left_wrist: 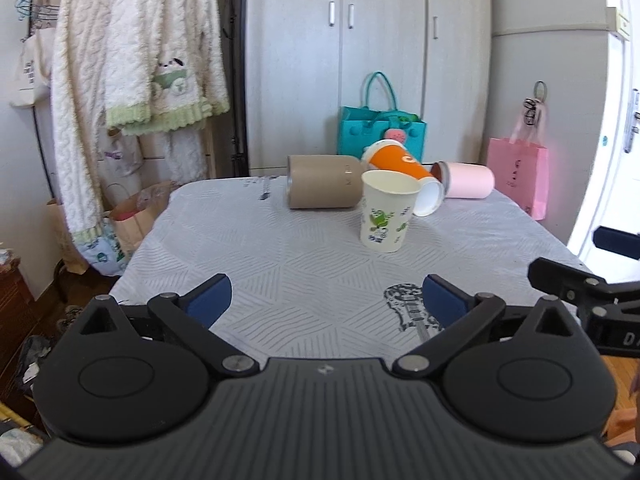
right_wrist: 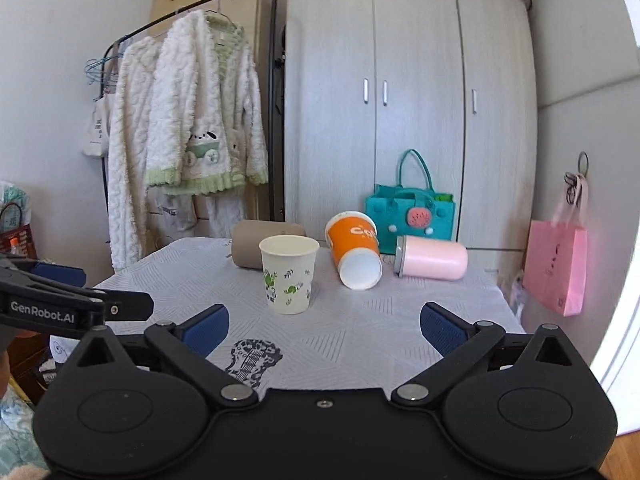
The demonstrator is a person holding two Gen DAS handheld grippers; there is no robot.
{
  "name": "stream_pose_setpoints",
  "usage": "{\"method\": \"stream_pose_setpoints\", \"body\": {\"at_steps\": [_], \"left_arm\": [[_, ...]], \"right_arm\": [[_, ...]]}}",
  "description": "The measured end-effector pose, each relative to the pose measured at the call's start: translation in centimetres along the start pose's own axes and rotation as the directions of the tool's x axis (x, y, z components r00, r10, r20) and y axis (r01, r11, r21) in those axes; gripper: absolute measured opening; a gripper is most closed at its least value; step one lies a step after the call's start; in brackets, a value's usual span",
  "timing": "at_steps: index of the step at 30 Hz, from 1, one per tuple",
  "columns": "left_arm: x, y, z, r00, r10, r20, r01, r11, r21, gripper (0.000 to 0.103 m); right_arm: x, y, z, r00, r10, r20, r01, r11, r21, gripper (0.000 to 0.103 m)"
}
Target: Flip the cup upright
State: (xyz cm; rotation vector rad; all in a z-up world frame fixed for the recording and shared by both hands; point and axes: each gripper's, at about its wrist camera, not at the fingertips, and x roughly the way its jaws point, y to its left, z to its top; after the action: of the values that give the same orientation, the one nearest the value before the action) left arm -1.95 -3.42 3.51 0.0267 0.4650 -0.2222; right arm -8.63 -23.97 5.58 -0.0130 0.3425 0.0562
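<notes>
We're holding both grippers low over the near edge of the table point(left_wrist: 240, 248), nothing in either one. The left gripper point(left_wrist: 326, 300) is sitting with its 2 blue pads spread wide, and the right gripper point(right_wrist: 324, 326) is spread just the same. Out past the fingers, the white paper cup point(right_wrist: 289, 275) with green prints is standing upright, mouth up, mid-table. Behind it, 3 more are lying on their sides: a tan tumbler point(left_wrist: 324, 187) on the far left, an orange cup point(right_wrist: 355, 250) propped at a tilt, and a pink tumbler point(right_wrist: 432, 257) to the right.
</notes>
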Motion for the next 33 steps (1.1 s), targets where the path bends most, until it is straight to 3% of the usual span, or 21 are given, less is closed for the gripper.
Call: {"method": "stream_pose_setpoints", "body": {"at_steps": [15,23,33], "left_arm": [[-0.3,0.1,-0.6,1.000,0.005,0.000,-0.005,1.000,0.026,0.103],[0.0,0.5,-0.9,0.999,0.031,-0.009,-0.031,0.999,0.013,0.103],[-0.1,0.2,-1.2,0.993,0.118,0.009,-0.118,0.993,0.023,0.103]], "right_arm": [[-0.8,0.7,0.0,0.999,-0.050,-0.015,0.051,0.998,0.038,0.103],[0.1,0.4,-1.0,0.996,-0.067,-0.067,0.070,0.996,0.047,0.103],[0.8,0.5,-1.7,0.989,-0.109,-0.099,0.113,0.993,0.033,0.103]]}}
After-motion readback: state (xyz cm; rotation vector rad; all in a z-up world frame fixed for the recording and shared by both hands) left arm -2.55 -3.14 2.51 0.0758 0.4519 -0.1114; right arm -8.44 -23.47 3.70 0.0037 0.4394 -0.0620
